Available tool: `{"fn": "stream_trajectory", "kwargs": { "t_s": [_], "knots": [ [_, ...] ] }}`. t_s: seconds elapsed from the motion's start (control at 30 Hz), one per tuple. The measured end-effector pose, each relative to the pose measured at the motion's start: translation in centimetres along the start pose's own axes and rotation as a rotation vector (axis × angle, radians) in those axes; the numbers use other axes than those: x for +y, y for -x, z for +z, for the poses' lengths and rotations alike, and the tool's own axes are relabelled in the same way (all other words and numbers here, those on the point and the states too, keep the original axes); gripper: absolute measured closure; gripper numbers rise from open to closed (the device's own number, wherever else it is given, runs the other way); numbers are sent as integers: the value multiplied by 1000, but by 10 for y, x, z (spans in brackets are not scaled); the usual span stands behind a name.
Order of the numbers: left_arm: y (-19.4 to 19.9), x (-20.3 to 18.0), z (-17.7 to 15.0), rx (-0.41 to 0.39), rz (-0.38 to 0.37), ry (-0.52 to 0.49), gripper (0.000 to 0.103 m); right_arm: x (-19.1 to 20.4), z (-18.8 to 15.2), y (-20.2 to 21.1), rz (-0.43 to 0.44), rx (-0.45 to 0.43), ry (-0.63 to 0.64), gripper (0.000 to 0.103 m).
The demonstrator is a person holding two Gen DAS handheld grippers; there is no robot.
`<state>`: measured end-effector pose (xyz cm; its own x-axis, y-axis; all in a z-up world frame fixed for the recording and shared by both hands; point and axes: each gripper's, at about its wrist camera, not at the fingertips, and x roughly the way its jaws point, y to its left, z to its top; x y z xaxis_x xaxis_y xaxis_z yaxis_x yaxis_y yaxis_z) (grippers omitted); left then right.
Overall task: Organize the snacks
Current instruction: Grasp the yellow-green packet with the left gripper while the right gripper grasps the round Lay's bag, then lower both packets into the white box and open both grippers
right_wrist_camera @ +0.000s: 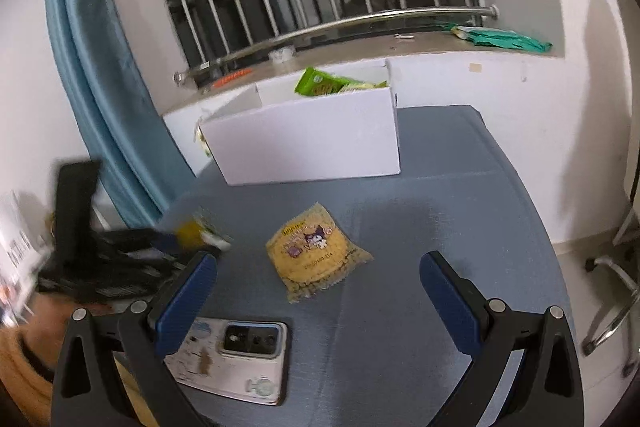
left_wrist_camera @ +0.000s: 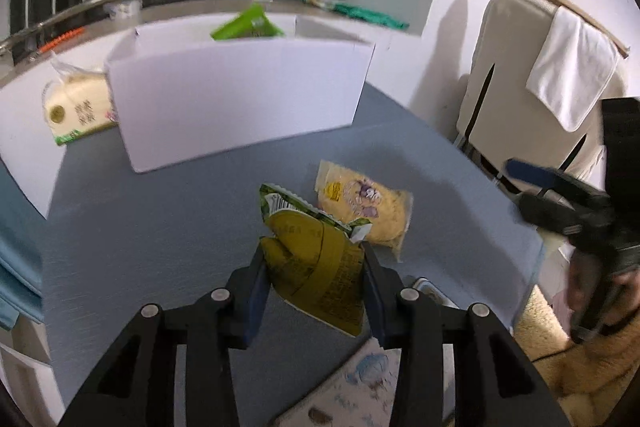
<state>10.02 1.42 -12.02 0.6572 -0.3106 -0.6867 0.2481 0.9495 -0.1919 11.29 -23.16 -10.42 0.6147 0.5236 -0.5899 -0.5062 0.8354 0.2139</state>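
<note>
The white box (left_wrist_camera: 240, 95) at the far side of the bench (left_wrist_camera: 140, 227) already holds a green packet (left_wrist_camera: 248, 25). In front of the box, the left tool (left_wrist_camera: 314, 267) grips a yellow-green snack bag (left_wrist_camera: 316, 263); the right tool (right_wrist_camera: 318, 291) gapes wide near the yellow noodle packet (right_wrist_camera: 316, 255), still unpacked.

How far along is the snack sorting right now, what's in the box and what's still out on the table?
Done: one green snack bag already sits in the white box. In hand: the left hand-held gripper is shut on a yellow-green snack packet. Left: the yellow cartoon snack bag lies on the blue table before the open right hand-held gripper, and a pale bag lies beside the box.
</note>
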Motion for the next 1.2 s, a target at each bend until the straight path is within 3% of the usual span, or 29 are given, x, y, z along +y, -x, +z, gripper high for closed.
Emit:
{"fn": "stream_trajectory", "kwargs": {
  "t_s": [0.23, 0.4, 0.6, 0.63, 0.7, 0.93, 1.07, 1.2],
  "knots": [
    [56, 11, -8, -116, 21, 17, 57, 17, 6, -48, 7, 111, 154, 0],
    [58, 14, -11, -133, 39, 37, 57, 32, 13, -95, 15, 199, 306, 0],
    [58, 24, -18, -137, 54, 73, 57, 29, 9, -138, 80, 353, 335, 0],
    [58, 26, -19, -138, 51, 81, 57, 27, 7, -142, 82, 378, 334, 7],
    [57, 30, -20, -140, 42, 95, 57, 28, 4, -137, 27, 333, 359, 25],
    [57, 30, -12, -166, 45, 75, 57, 17, 10, -101, 80, 258, 229, 25],
    [59, 33, 10, -199, 43, 70, 57, 16, 46, -63, 135, 124, 134, 25],
    [62, 40, 56, -266, 35, 53, 57, 14, 87, -37, 147, -2, 80, 25]
  ]
}}
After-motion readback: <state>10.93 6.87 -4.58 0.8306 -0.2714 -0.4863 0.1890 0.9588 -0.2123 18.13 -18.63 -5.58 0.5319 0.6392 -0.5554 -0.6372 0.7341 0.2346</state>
